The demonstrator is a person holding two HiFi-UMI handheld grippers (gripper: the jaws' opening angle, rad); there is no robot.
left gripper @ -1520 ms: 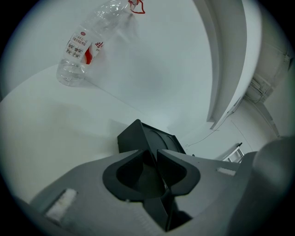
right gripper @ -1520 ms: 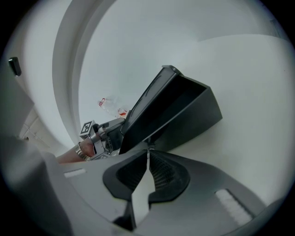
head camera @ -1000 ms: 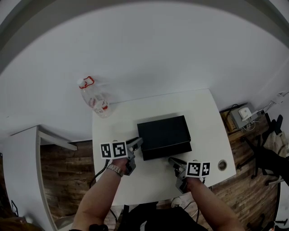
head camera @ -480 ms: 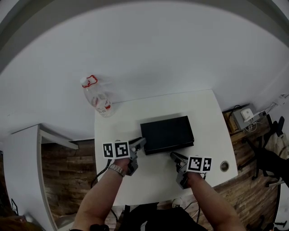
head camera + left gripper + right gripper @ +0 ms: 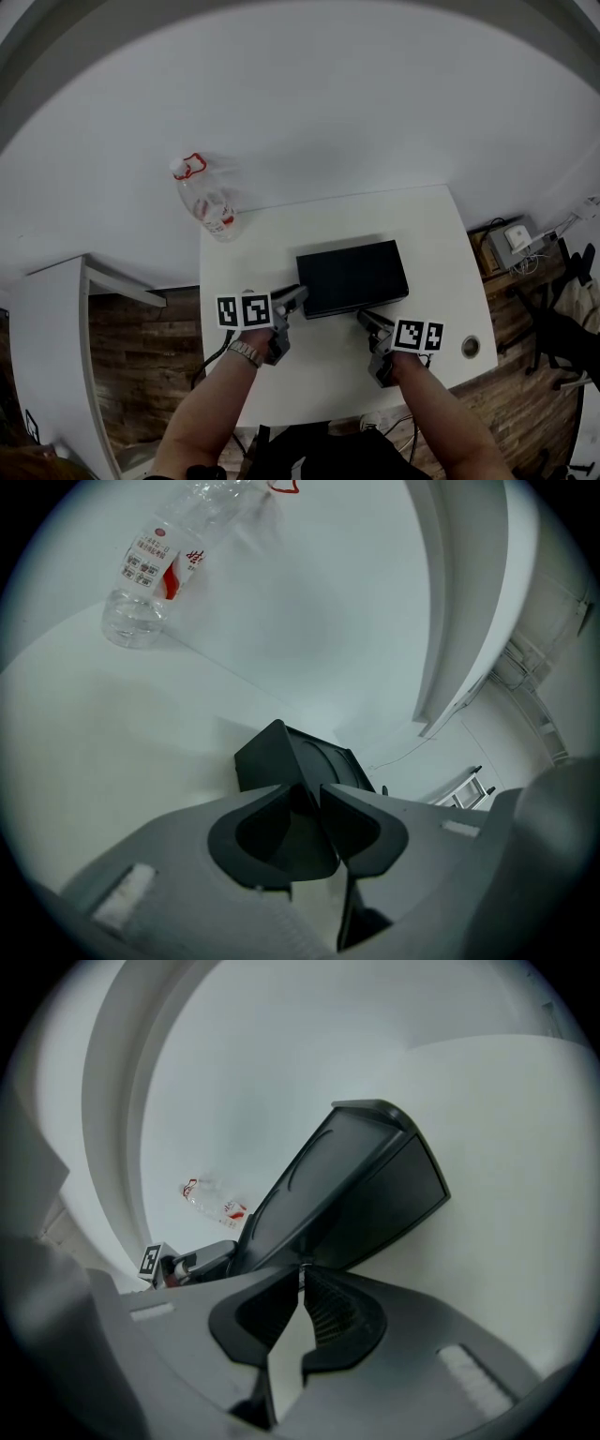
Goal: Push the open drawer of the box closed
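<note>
The left gripper [image 5: 292,301] has its jaws pressed together with nothing between them. Its tips sit at the near left corner of the black box [image 5: 352,276]. In the left gripper view that corner rises directly ahead of the tips, so close that I cannot tell whether they touch it.

The right gripper [image 5: 365,319] is also closed on nothing, its fingertips meeting in a point (a thin wedge of white table shows between the pads behind them). That point lies at the lower edge of the drawer front [image 5: 377,1206], just ahead. Seen from this gripper, the front face spreads up and to the right. The left gripper appears off to its left, beside the same face, with its marker cube [image 5: 150,1260] turned this way.

From the head view the drawer front looks level with the rest of the box. The box reads as one plain dark block, lying between and just beyond the two grippers.

Well beyond the left gripper and to its left, a clear plastic bottle [image 5: 207,202] with a red ring at its neck and a red label stands at the far corner of the table [image 5: 319,375]. Behind each gripper a bare forearm runs back toward the person, and the left one wears a wristwatch [image 5: 239,352].
</note>
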